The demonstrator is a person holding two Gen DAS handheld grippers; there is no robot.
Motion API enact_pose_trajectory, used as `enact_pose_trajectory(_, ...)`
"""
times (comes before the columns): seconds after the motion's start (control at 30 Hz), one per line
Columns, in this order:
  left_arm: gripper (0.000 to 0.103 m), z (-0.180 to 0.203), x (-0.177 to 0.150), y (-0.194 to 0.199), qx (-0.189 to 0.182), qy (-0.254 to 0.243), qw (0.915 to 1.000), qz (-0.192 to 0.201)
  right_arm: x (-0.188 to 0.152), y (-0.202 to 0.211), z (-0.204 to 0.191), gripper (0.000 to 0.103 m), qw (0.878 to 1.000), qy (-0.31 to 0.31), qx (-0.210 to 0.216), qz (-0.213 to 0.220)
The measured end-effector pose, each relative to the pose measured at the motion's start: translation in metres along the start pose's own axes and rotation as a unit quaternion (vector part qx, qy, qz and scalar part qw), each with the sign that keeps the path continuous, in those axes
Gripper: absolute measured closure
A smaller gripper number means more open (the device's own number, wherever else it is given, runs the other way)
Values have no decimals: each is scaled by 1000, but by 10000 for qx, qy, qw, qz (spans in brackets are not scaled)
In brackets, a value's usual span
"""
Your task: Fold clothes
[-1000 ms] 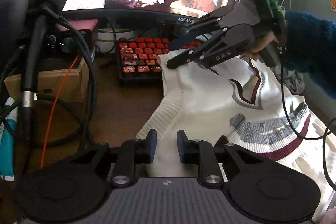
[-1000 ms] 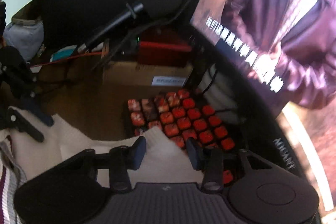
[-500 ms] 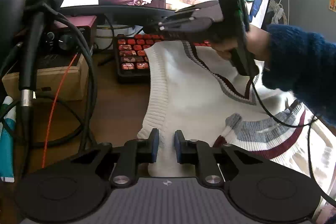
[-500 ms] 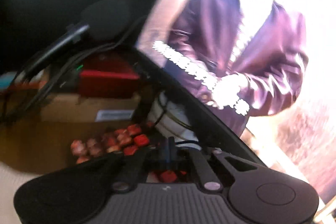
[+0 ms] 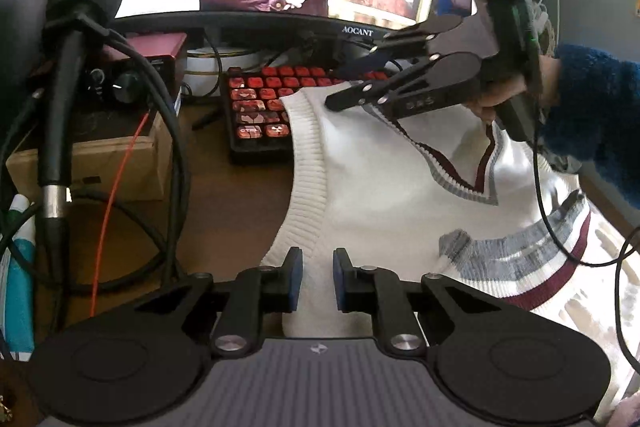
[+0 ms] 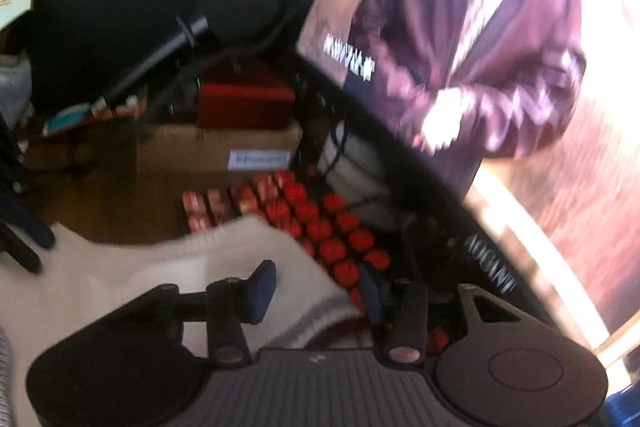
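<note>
A white knit vest (image 5: 372, 187) with grey and maroon trim lies spread on the brown worktop (image 5: 224, 211), its upper shoulder draped over the red-keyed keyboard (image 5: 260, 107) at about 12 o'clock. The left tool (image 5: 316, 279) sits at the vest's near edge, at 6 o'clock, fingers apart with cloth lying between them, not clamped. The right tool (image 6: 316, 287), held by a hand in a blue sleeve (image 5: 592, 123), hovers at 1 o'clock over the vest's shoulder with its fingers spread wide, gripping nothing. A monitor (image 5: 360, 31) stands behind.
</note>
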State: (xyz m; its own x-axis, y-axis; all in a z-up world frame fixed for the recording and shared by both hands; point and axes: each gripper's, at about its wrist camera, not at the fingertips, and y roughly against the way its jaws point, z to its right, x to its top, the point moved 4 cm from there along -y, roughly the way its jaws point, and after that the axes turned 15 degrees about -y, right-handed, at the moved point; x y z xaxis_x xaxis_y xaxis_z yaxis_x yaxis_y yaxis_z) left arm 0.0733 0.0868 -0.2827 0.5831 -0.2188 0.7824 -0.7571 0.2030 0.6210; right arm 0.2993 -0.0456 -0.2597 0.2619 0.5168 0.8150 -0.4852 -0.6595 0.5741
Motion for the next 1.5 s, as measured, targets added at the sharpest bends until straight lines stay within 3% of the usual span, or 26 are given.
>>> enact_pose_trajectory(0.07,86,3,0,0,55,-112,9999,-38,0,-3,1,84,9994,-286,197,38)
enact_pose_trajectory(0.1,86,3,0,0,71,-130,9999,-46,1,-4,-2,96,9996,-224,103,124)
enact_pose_trajectory(0.3,86,-1,1,1,303,-143,9994,-129,16,-20,-23,97,9971,104,-481,589)
enact_pose_trajectory(0.4,86,-1,1,1,347,-183,9991,-140,21,-21,-14,92,9940,70,-829,710)
enact_pose_trajectory(0.47,86,0,7,7,311,-180,9993,-48,28,-4,1,92,9915,-293,-933,856)
enact_pose_trajectory(0.57,86,1,16,16,256,-175,9995,90,38,47,30,89,9846,-994,-732,1238)
enact_pose_trajectory(0.63,86,2,22,22,219,-172,9994,182,35,84,54,72,9798,-1404,-630,1275)
enact_pose_trajectory(0.73,86,3,31,30,164,-167,9992,320,15,124,81,68,9778,-1557,-806,1152)
enact_pose_trajectory(0.83,86,4,40,39,99,-166,9988,459,-16,148,99,68,9813,-1322,-1209,701)
enact_pose_trajectory(1.03,83,56,54,23,-1164,-560,9901,555,-78,148,127,69,9726,-1532,-1745,55)
enact_pose_trajectory(1.23,83,94,47,-16,-1993,-475,9787,144,-83,116,132,70,9770,-1713,-1255,168)
enact_pose_trajectory(1.27,83,97,44,-18,-2029,-474,9780,78,-82,115,133,71,9772,-1796,-1121,156)
enact_pose_trajectory(1.3,83,100,41,-20,-2060,-474,9774,12,-81,115,135,79,9770,-1885,-982,146)
enact_pose_trajectory(1.37,83,103,36,-22,-1972,-486,9791,-99,-82,119,136,82,9768,-1937,-907,127)
enact_pose_trajectory(1.4,83,102,35,-23,-1987,-450,9790,-87,-82,119,134,100,9785,-1939,-697,32)
enact_pose_trajectory(1.5,83,99,33,-23,-2062,-333,9779,-84,-86,122,122,100,9828,-1651,-824,-10)
